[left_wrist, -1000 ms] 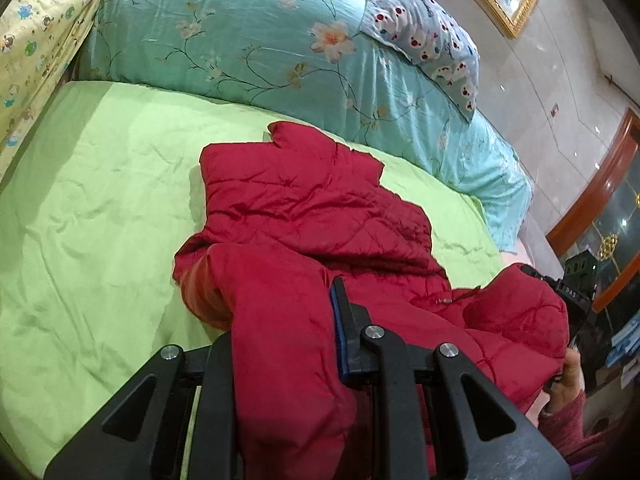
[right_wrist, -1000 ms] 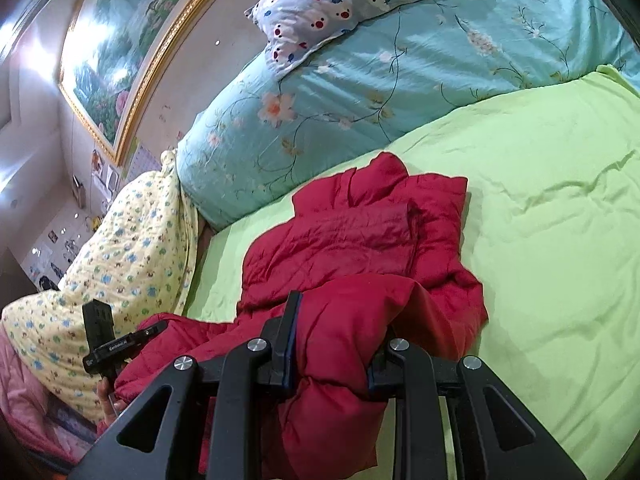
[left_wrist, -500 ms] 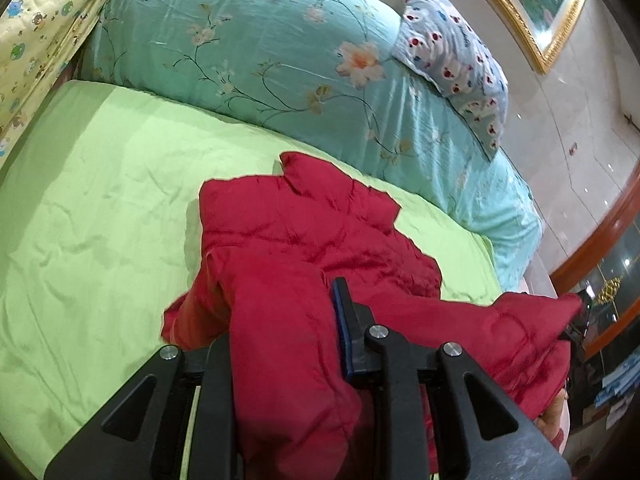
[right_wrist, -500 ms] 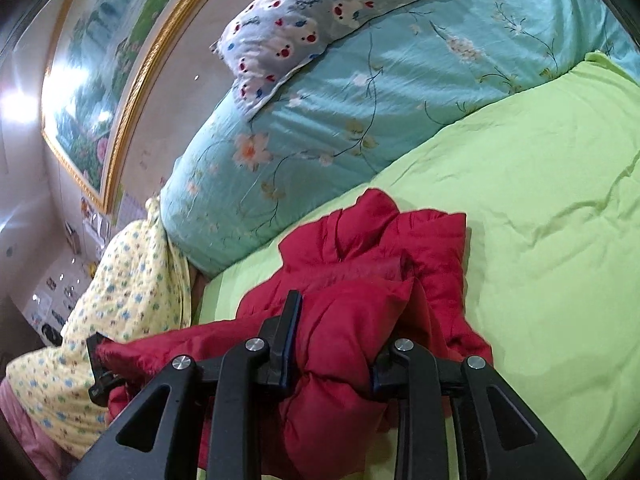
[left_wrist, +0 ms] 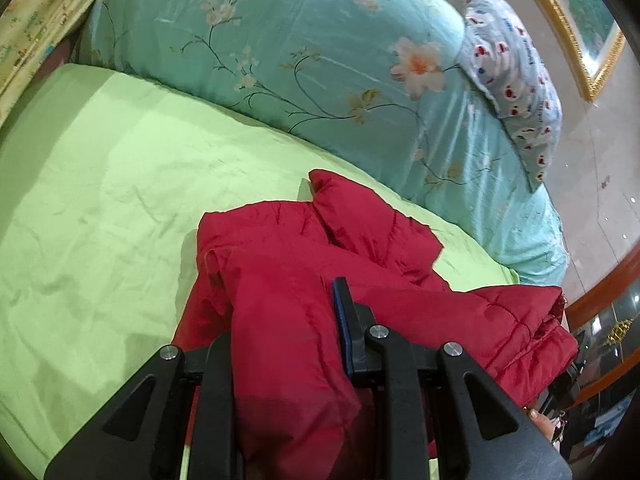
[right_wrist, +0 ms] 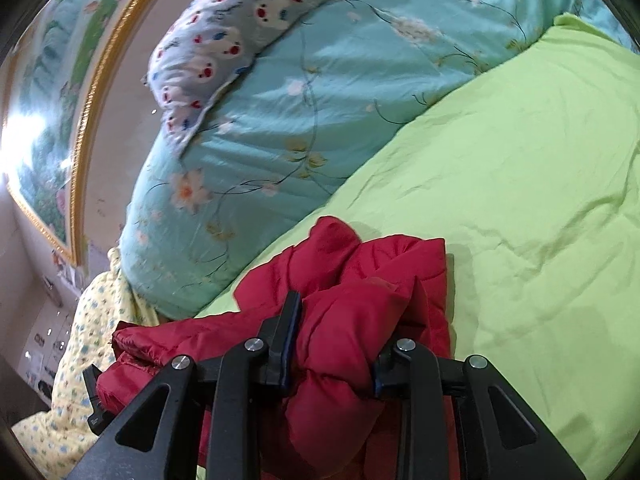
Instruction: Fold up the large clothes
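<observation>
A red quilted jacket (left_wrist: 320, 248) lies bunched on a lime-green bed sheet (left_wrist: 100, 200). My left gripper (left_wrist: 280, 320) is shut on a thick fold of the jacket and holds it raised over the rest of the garment. My right gripper (right_wrist: 336, 344) is shut on another fold of the same jacket (right_wrist: 380, 264), also lifted. The stretch of jacket between the two grippers hangs as a band. The right gripper's black body (left_wrist: 568, 384) shows at the far right of the left wrist view; the left gripper (right_wrist: 94, 400) shows at the lower left of the right wrist view.
A large teal floral duvet (left_wrist: 320, 60) lies along the far side of the bed with a small bear-print pillow (left_wrist: 516, 80) on it. A yellow patterned blanket (right_wrist: 80, 360) lies at one end. A gold-framed picture (right_wrist: 60, 100) hangs on the wall.
Both grippers have carried the held jacket edge forward over the garment toward the duvet. The flat part of the jacket now looks shorter, with more of it folded under.
</observation>
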Tool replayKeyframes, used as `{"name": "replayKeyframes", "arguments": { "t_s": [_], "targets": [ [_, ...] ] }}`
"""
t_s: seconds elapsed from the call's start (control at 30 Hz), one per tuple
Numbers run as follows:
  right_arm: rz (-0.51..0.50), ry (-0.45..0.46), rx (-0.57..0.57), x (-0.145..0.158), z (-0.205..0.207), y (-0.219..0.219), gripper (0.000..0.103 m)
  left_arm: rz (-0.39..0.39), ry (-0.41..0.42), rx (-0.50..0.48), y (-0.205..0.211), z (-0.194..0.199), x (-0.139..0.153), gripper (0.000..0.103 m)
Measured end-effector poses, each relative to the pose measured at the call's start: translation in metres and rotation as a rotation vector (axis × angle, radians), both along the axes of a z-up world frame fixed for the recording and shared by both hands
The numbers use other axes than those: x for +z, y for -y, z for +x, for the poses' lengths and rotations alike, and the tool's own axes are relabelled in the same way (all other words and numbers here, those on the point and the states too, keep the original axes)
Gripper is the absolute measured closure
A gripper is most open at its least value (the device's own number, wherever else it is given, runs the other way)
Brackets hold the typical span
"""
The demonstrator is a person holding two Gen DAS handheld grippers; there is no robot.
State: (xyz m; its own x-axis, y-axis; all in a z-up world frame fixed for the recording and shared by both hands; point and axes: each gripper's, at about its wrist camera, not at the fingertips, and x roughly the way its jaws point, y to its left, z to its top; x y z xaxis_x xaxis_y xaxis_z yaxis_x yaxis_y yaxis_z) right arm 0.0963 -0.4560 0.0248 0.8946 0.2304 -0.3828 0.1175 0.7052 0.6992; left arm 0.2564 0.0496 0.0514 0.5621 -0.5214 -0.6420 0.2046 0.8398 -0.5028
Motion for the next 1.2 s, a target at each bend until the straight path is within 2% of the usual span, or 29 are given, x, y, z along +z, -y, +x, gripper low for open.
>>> {"name": "replayKeyframes", "arguments": {
  "t_s": [0.2,0.4,0.6,0.73,0.97,1.03,1.1,1.2],
  "targets": [
    [0.039,-0.040,-0.047,-0.021,0.032,0.011,0.073,0.021,-0.050,0.019,0.013,0.037,-0.028,0.082],
    [0.097,-0.072,-0.098,-0.051,0.061,0.021,0.073,0.021,-0.063,0.017,0.020,0.066,-0.046,0.081],
    [0.092,-0.083,-0.152,-0.066,0.080,0.024,0.073,0.029,-0.070,0.001,0.025,0.085,-0.049,0.081],
    [0.111,-0.093,-0.174,-0.075,0.091,0.029,0.073,0.033,-0.067,-0.020,0.021,0.082,-0.037,0.078],
    [0.066,-0.108,-0.192,-0.075,0.105,0.024,0.073,0.066,0.056,-0.058,0.004,0.040,0.004,0.068],
    [0.056,-0.116,-0.195,-0.074,0.109,0.024,0.073,0.099,0.118,-0.030,-0.003,0.020,0.020,0.063],
    [0.046,-0.122,-0.205,-0.075,0.111,0.024,0.073,0.105,0.181,-0.022,-0.009,-0.001,0.033,0.062],
    [0.046,-0.127,-0.206,-0.075,0.114,0.024,0.072,0.091,0.231,-0.085,-0.001,-0.025,0.041,0.062]
  ]
}}
